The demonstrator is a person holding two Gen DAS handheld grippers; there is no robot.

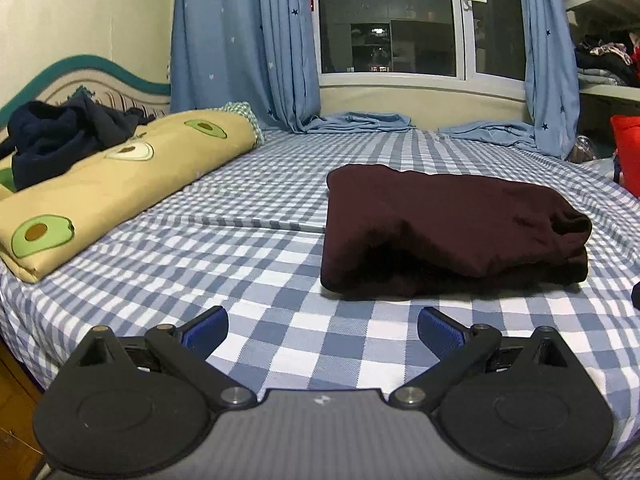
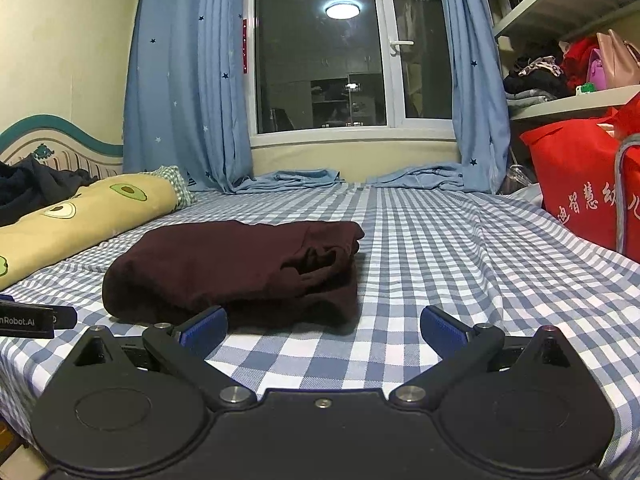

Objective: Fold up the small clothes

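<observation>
So from the left wrist, the left claw [image 1: 322,326] was spread wide and empty, with the folded maroon garment [image 1: 448,228] lying on the bed [image 1: 240,248] ahead and to its right, long side running across. From the right wrist, the right claw [image 2: 323,325] gaped wide too, garment [image 2: 232,268] just ahead-left and looking nearer.

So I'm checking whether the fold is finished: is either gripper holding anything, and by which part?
Nothing is held. The left gripper and the right gripper are both open, short of the folded dark red garment on the bed.
</observation>
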